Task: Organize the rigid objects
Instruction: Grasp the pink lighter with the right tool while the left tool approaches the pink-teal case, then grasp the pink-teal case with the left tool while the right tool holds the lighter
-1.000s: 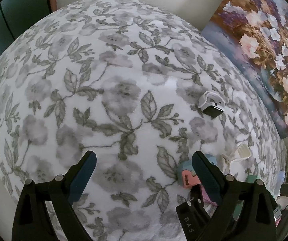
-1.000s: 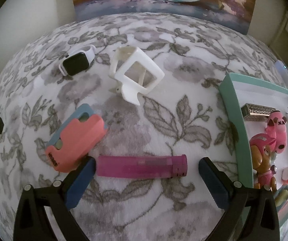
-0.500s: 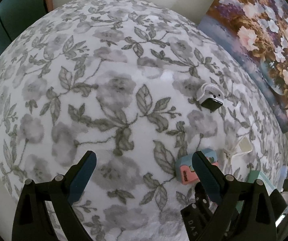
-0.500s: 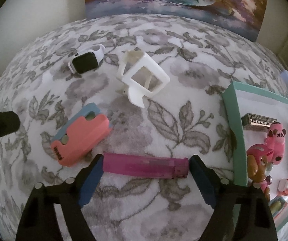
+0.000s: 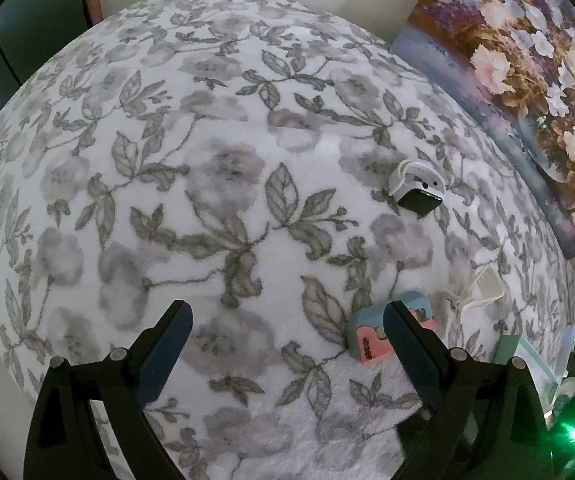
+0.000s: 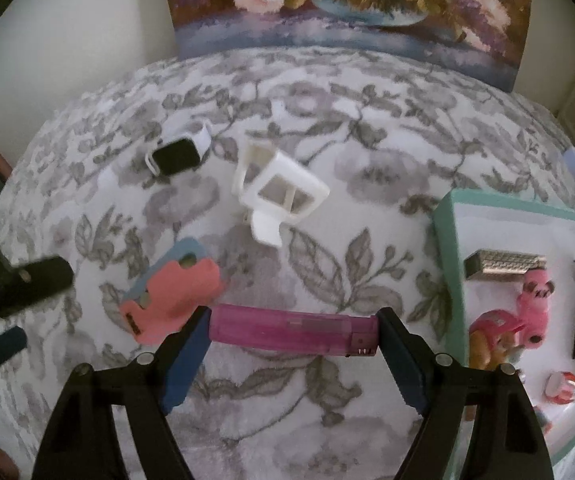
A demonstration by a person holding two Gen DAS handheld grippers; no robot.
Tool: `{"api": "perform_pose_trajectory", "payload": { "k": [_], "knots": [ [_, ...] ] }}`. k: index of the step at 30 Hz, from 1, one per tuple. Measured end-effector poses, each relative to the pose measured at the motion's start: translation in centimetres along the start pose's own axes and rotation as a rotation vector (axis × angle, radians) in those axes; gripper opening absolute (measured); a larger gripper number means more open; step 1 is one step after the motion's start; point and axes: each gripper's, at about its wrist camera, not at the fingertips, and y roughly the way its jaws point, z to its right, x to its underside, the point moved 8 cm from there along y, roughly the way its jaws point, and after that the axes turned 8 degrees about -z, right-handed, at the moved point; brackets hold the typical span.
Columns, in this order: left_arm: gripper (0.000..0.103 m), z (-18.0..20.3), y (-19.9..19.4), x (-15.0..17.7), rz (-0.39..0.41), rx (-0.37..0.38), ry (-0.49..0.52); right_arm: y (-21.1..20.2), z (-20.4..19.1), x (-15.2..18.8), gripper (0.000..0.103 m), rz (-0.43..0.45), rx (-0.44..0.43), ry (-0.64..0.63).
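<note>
A long pink lighter [image 6: 293, 330] lies on the floral cloth, lengthwise between my right gripper's [image 6: 293, 344] fingers, which have closed in to touch both its ends. A pink-and-blue block [image 6: 173, 296] lies just left of it; it also shows in the left wrist view [image 5: 371, 338]. A white plastic frame [image 6: 279, 196] and a smartwatch [image 6: 179, 156] lie farther back. My left gripper [image 5: 287, 344] is open and empty over bare cloth, with the smartwatch [image 5: 417, 190] ahead to its right.
A teal-rimmed tray [image 6: 453, 276] at the right holds a metal box [image 6: 503, 264], pink toy figures [image 6: 507, 324] and small items. A flower painting [image 6: 347, 4] leans on the back wall. The left gripper's fingers [image 6: 15, 284] show at the right view's left edge.
My right gripper has moved forward and narrowed from wide open until its fingers meet the lighter's ends. The left gripper has drifted slightly, staying open.
</note>
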Motion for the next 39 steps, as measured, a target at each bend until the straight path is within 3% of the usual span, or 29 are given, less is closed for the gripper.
{"api": "perform_pose_trajectory", "payload": {
  "k": [10,20,34,39],
  "knots": [
    [0.096,1.2,1.1,0.3,-0.026,-0.005,0.044,-3.0,3.4,-1.9,0.084,0.065,-0.007,0.062],
    [0.096,6.2,3.3,1.2,-0.053,0.006,0.195,-4.9,6.2,-2.8,0.084,0.104,-0.013,0.113],
    [0.096,8.9,6.3,0.6,-0.009,-0.062,0.204,-5.5,7.9,-3.0,0.084,0.109,-0.024,0.132],
    [0.096,8.5,7.4,1.1,-0.034,-0.108,0.205,-5.5,8.2,-3.0,0.084,0.107,-0.034,0.142]
  ]
}}
